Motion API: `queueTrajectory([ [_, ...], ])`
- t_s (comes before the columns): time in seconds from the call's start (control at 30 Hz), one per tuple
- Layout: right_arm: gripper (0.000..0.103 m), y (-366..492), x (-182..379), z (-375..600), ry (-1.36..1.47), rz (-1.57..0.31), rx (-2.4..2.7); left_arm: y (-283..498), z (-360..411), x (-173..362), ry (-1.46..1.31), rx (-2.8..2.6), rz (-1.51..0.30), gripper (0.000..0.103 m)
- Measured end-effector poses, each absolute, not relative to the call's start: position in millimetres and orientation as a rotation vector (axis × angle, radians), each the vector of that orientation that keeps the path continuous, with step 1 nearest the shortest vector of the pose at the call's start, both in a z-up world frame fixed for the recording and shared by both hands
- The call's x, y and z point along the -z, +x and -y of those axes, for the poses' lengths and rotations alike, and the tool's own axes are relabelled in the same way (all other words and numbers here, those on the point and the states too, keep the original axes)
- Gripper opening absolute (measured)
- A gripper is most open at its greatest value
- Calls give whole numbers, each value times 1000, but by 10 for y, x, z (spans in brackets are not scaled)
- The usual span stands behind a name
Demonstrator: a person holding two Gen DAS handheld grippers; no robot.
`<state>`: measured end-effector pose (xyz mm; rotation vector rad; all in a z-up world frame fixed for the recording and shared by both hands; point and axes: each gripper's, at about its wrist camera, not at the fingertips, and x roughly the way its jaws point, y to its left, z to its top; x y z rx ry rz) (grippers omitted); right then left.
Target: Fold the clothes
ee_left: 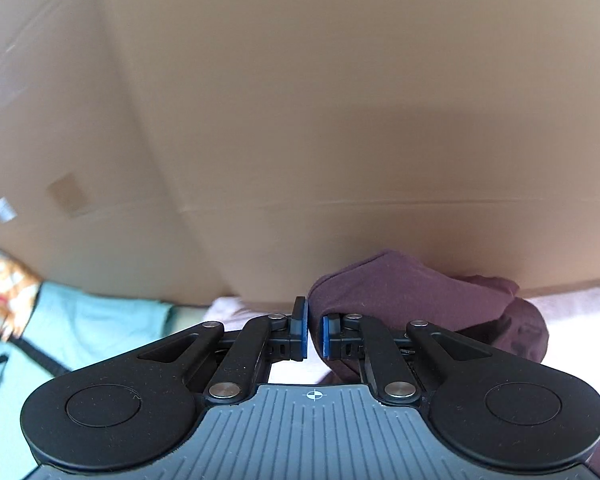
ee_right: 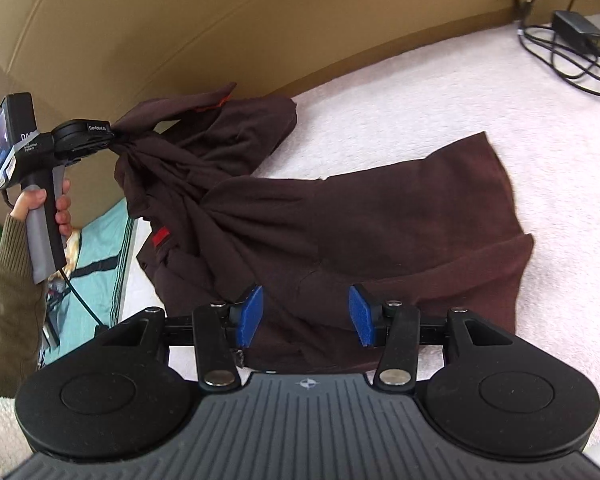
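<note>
A dark maroon garment [ee_right: 340, 220] lies crumpled on a pale pink fleecy blanket [ee_right: 420, 92]. In the right wrist view my left gripper [ee_right: 114, 138] is shut on a bunched corner of it at the left and holds that part lifted, with the cloth pulled into tight folds. From the left wrist view, the left gripper [ee_left: 315, 332] has its blue pads almost together, and maroon garment [ee_left: 400, 292] bulges just right of them. My right gripper [ee_right: 306, 316] hovers over the garment's near edge with its jaws apart. Its blue pads press on nothing.
A brown cardboard wall [ee_right: 220, 20] rises behind the blanket and fills the left wrist view [ee_left: 300, 120]. A black charger with coiled cable [ee_right: 576, 30] lies at the far right. Teal cloth [ee_right: 100, 248] sits at the left. A hand [ee_right: 32, 200] in an olive sleeve [ee_right: 8, 300] holds the left gripper's handle.
</note>
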<state>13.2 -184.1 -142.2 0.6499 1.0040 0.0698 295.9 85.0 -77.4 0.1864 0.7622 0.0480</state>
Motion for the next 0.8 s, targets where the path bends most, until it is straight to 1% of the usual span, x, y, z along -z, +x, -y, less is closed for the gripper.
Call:
queueTrajectory([
  [0.2, 53, 193, 1480, 1765, 637, -1040, -110, 3013, -1250, 822, 125, -148, -796, 4],
  [0.27, 53, 206, 1499, 1743, 633, -1057, -119, 3028, -1328, 851, 105, -159, -819, 13],
  [0.3, 54, 214, 1514, 1731, 631, -1064, -121, 2994, -1328, 845, 108, -158, -815, 23],
  [0.33, 55, 223, 1532, 1719, 629, -1072, -122, 2960, -1328, 839, 110, -156, -810, 53],
  [0.37, 56, 234, 1551, 1711, 626, -1080, -123, 2922, -1321, 829, 116, -155, -803, 61],
  [0.4, 56, 239, 1571, 1709, 625, -1088, -124, 2863, -1276, 803, 141, -159, -781, 72],
  [0.43, 56, 238, 1584, 1702, 630, -1096, -126, 2834, -1191, 787, 168, -149, -759, 75],
  [0.57, 56, 246, 1642, 1672, 657, -1126, -136, 2606, -992, 605, 231, -62, -717, 76],
  [0.6, 56, 251, 1660, 1662, 663, -1135, -139, 2548, -940, 547, 232, -27, -704, 77],
  [0.63, 56, 262, 1683, 1649, 669, -1149, -143, 2491, -881, 488, 234, 6, -690, 82],
  [0.67, 56, 273, 1712, 1634, 675, -1169, -147, 2435, -822, 435, 236, 37, -675, 84],
  [0.8, 56, 267, 1837, 1585, 697, -1239, -145, 2273, -620, 235, 214, 149, -627, 88],
])
